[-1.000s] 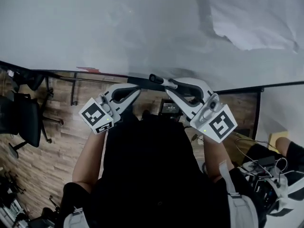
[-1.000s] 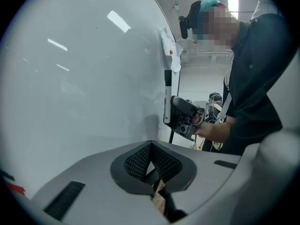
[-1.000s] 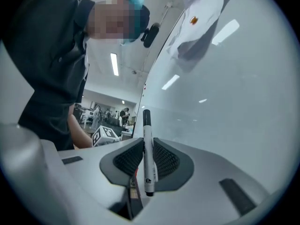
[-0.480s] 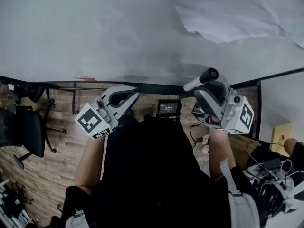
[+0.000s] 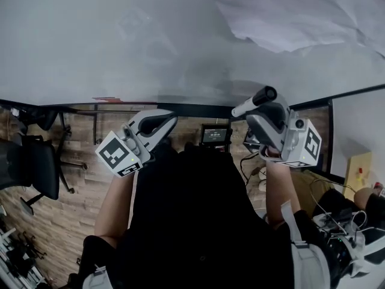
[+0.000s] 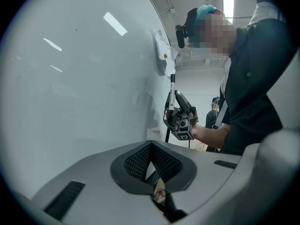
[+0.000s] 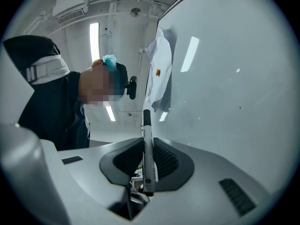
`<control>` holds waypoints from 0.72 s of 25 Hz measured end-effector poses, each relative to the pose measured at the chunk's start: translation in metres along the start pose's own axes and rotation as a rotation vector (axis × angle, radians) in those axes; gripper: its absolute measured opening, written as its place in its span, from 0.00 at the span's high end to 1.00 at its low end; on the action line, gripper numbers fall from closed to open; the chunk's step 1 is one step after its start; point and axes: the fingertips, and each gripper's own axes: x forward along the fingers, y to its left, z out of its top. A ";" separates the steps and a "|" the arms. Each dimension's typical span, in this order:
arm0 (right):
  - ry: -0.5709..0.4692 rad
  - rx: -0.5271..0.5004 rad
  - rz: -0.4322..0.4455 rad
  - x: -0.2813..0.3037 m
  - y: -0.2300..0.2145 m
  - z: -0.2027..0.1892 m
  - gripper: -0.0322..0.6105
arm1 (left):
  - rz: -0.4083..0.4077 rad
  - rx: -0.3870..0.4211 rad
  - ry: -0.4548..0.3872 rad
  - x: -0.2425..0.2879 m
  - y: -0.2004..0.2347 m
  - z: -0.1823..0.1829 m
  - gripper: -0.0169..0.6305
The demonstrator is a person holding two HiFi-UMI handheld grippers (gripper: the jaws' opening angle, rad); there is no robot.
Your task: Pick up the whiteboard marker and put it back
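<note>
While the right tongs [image 7: 146, 163] clamp the whiteboard marker [image 7: 146, 144] mid-barrel near the whiteboard [image 5: 120, 41] and the left tongs [image 6: 151, 168] sit closed on nothing, its light, stiff, slick plastic barrel seems best gripped at the middle

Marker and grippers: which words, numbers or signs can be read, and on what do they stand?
No text can be read.
Print on the marker: too blurred.
Small screen: too small.
Left cube, right cube: square patterns only, no words.
</note>
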 end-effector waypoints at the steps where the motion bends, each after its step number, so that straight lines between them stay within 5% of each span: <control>1: -0.003 0.005 -0.001 0.000 0.000 0.001 0.84 | -0.001 -0.003 0.000 0.000 0.000 0.000 0.96; 18: 0.074 -0.044 -0.009 0.007 0.003 -0.004 0.84 | 0.006 -0.022 0.008 -0.001 0.001 -0.003 0.96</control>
